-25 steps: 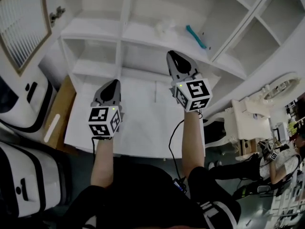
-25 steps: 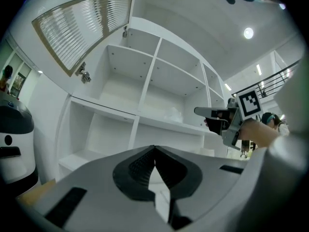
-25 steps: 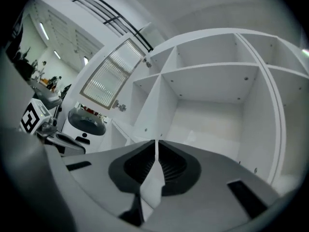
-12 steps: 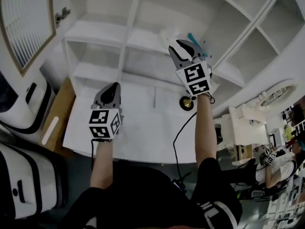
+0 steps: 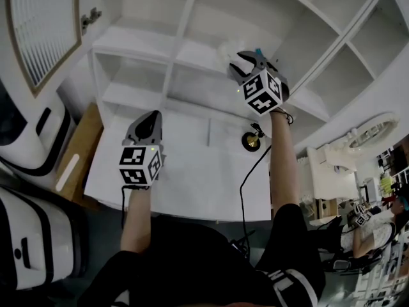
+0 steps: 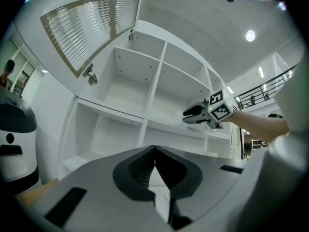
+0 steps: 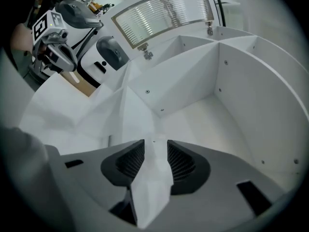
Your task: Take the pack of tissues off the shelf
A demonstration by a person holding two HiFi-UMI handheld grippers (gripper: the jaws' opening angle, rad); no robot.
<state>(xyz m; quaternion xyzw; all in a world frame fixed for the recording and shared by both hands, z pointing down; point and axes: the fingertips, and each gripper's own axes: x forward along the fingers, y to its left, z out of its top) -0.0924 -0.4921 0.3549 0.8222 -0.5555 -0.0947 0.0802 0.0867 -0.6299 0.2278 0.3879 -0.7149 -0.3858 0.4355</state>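
Two grippers show in the head view, the left gripper (image 5: 153,115) and the right gripper (image 5: 239,59), and they carry two marker cubes, one (image 5: 137,165) on the left and one (image 5: 262,93) on the right. There is one white shelf unit (image 5: 134,43) with one slatted door (image 5: 41,31) (hung on two hinges (image 7: 145,53)). On a shelf lie one white pack of tissues (image 5: 225,48) and one teal thing (image 5: 258,52), and at the left stand two white-and-black machines, one (image 5: 25,139) nearer the shelf unit and one (image 5: 32,235) nearer the person.

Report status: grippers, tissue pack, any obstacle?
Left gripper shut, away from shelf. Right gripper at shelf, fingers just opened further, white shape between, unpinched. Tissue pack on shelf, untaken. Teal item close beside it.
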